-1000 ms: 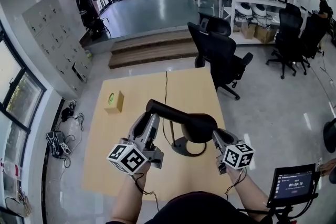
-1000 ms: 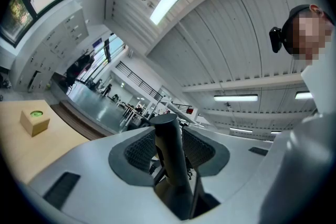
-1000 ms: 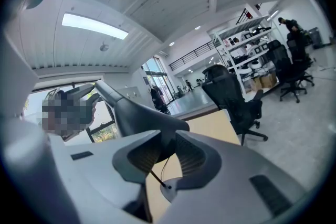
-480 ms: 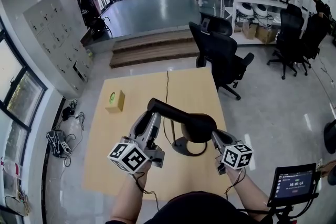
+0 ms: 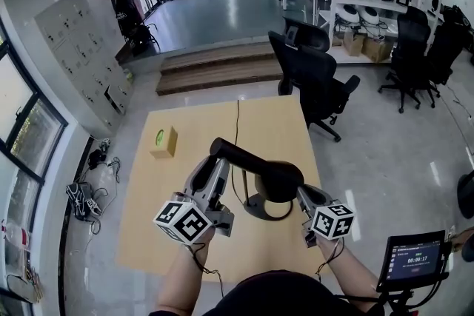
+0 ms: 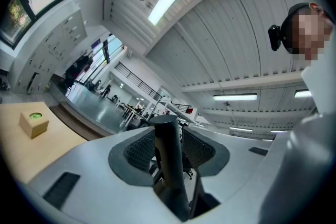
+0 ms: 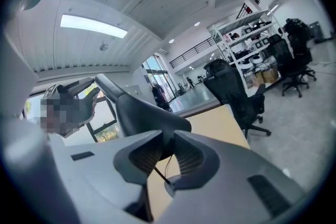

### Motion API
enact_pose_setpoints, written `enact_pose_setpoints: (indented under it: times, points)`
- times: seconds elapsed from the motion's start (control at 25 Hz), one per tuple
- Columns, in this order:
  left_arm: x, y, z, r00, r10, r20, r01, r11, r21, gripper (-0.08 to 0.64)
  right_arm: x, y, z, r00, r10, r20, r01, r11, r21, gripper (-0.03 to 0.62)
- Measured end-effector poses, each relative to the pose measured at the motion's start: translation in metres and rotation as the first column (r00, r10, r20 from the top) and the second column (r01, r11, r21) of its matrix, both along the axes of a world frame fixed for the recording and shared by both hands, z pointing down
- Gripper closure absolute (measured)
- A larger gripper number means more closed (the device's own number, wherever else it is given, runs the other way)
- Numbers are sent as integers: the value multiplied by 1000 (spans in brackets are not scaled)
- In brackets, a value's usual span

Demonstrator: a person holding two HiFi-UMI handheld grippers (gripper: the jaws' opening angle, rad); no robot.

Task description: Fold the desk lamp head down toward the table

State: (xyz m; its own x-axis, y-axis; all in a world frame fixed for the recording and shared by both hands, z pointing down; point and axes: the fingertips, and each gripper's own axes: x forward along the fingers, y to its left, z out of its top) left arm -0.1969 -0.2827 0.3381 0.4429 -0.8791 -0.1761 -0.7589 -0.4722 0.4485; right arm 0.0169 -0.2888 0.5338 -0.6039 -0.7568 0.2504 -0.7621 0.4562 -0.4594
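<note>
Table [image 5: 275, 122] carries the desk lamp [image 5: 248, 163] near its front edge, head [image 5: 278, 181] raised over the round base [image 5: 259, 211]. Your left gripper [image 5: 215, 168] clamps the lamp's arm [image 6: 169, 149]; your right gripper [image 5: 302, 195] closes narrowly on the head. Open tabletop lies beyond; a small box [image 5: 162, 143] sits near the table's left edge.

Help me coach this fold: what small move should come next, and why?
Probably push the lamp head down with the right gripper while the left gripper braces the lamp arm. Each gripper's jaws are closed on its part, and the head hangs above the table.
</note>
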Motion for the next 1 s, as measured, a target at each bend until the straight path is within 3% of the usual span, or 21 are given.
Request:
enact_pose_setpoints:
  times: [1.0]
  points:
    - [5,-2,-4,1000,0,0,0,1000,12,410,-8,0,8,998,2,56,0,1000,-25,543]
